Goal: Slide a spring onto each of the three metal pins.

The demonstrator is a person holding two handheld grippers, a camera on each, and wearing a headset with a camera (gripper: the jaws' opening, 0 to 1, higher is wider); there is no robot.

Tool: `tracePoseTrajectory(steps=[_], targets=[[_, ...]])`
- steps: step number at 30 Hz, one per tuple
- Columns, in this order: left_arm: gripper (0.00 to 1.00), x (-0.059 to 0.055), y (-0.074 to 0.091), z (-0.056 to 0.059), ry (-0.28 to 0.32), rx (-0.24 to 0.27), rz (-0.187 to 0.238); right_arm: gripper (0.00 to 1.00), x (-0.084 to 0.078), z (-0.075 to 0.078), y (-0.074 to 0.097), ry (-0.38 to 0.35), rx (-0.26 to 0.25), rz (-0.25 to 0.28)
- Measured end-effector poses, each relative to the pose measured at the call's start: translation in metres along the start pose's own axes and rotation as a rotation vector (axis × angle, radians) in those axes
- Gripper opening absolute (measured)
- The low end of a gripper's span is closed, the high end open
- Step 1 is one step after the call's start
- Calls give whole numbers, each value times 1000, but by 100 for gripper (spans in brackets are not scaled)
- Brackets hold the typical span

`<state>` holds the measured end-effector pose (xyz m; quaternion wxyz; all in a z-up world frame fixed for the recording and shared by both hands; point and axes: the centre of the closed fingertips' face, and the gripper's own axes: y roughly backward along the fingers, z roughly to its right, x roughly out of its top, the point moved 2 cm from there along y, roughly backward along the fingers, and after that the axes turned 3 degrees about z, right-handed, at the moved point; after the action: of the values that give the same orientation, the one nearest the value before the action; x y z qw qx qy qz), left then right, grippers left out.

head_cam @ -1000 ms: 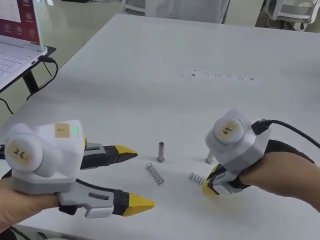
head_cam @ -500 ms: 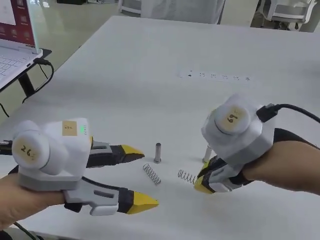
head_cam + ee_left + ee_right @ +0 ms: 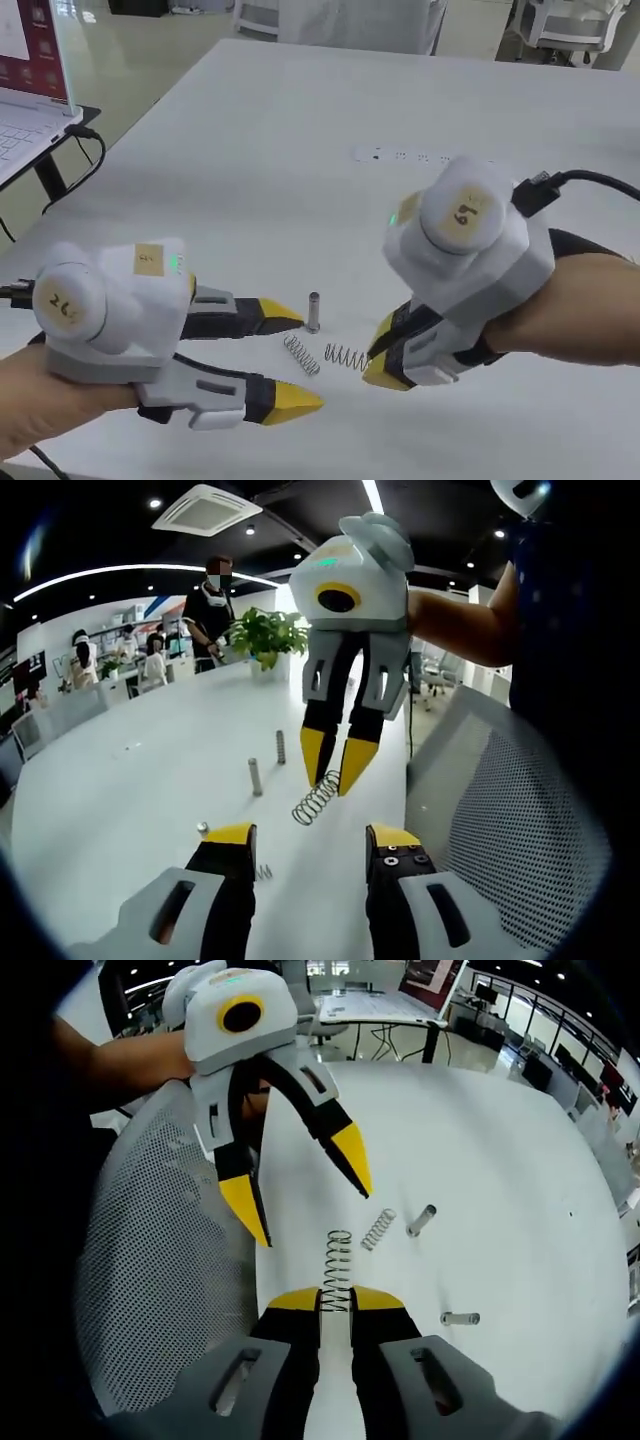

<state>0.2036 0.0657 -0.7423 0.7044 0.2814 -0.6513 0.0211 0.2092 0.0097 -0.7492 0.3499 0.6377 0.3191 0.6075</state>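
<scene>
Right tool (image 3: 375, 352) grips a thin coiled wire spring (image 3: 345, 356), left tool (image 3: 305, 358) gapes empty; the short grey metal pin (image 3: 314, 311) stands bare.

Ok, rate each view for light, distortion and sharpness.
Head view: soft even light, faint shadows on the table. Left gripper view: strong fisheye bend, ceiling strips glaring. Right gripper view: fisheye too, the spring in its jaws crisp, far desks soft.
</scene>
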Motion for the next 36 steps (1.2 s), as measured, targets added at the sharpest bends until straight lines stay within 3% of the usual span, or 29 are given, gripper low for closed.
tracePoseTrajectory(steps=[16, 36], targets=[[16, 6, -5, 13, -40, -56, 20, 8, 13, -16, 2, 141, 66, 4], [4, 10, -8, 16, -52, -72, 21, 8, 13, -15, 3, 202, 76, 9]])
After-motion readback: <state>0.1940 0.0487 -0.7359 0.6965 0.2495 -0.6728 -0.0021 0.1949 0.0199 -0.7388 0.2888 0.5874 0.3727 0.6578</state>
